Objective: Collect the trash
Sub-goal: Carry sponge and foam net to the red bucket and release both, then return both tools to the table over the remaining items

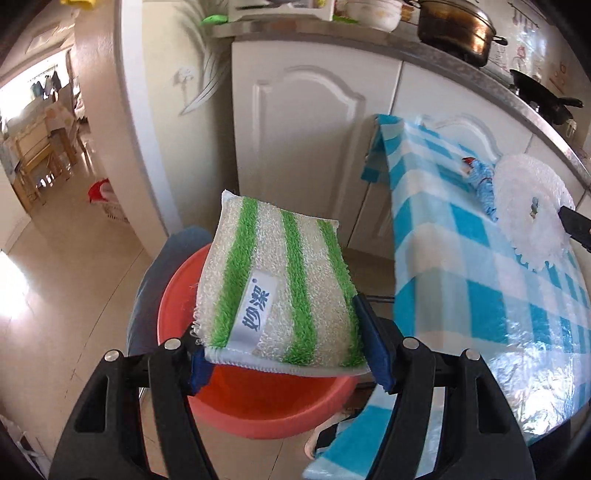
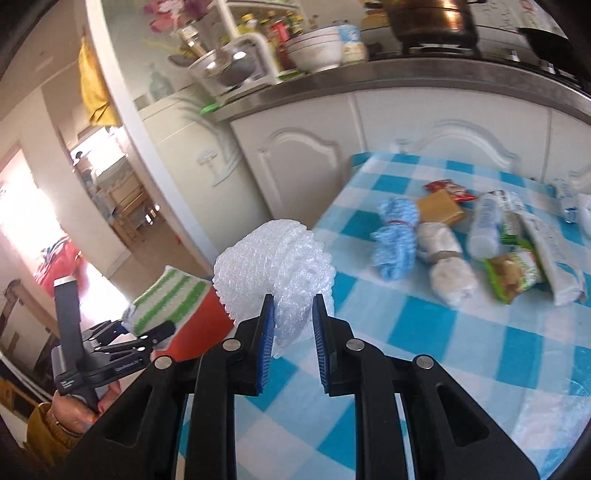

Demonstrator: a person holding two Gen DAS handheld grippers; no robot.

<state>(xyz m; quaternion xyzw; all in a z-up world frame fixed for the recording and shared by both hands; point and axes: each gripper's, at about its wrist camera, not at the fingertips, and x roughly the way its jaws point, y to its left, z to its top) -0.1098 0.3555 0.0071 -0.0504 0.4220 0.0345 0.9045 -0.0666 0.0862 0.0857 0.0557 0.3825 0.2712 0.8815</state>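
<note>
The left gripper [image 1: 284, 354] has its blue pads clamped on a green-and-white striped sponge [image 1: 280, 284], gripping it by its two side edges near the hemmed end; a white label with blue characters faces up. The sponge hangs in the air right above a red basin [image 1: 266, 402] that stands on the tiled floor, beside the table's edge. Seen from the right wrist, a hand [image 2: 74, 410] in a mustard sleeve carries that left gripper, and the sponge [image 2: 166, 299] sits over the basin's rim [image 2: 203, 325].

The right gripper [image 2: 293, 317] is squeezed tight on a wad of white foam netting [image 2: 277, 266]; the netting bulges out above the pads and is pinched thin between them. It is held over the near left corner of the table, close to the basin.

The table wears a blue-and-white checked cloth [image 2: 424, 332] under clear plastic. More trash lies further back on it: a blue knitted bundle [image 2: 395, 240], a white bundle [image 2: 447, 266], a tan packet [image 2: 439, 208], a red wrapper [image 2: 448, 190], a crushed clear bottle [image 2: 491, 225], a green snack bag [image 2: 513, 271] and a white wrapper [image 2: 554, 254].

Behind the table stand white cabinets [image 1: 306, 122] with a steel counter bearing a dark pot [image 1: 458, 31].
</note>
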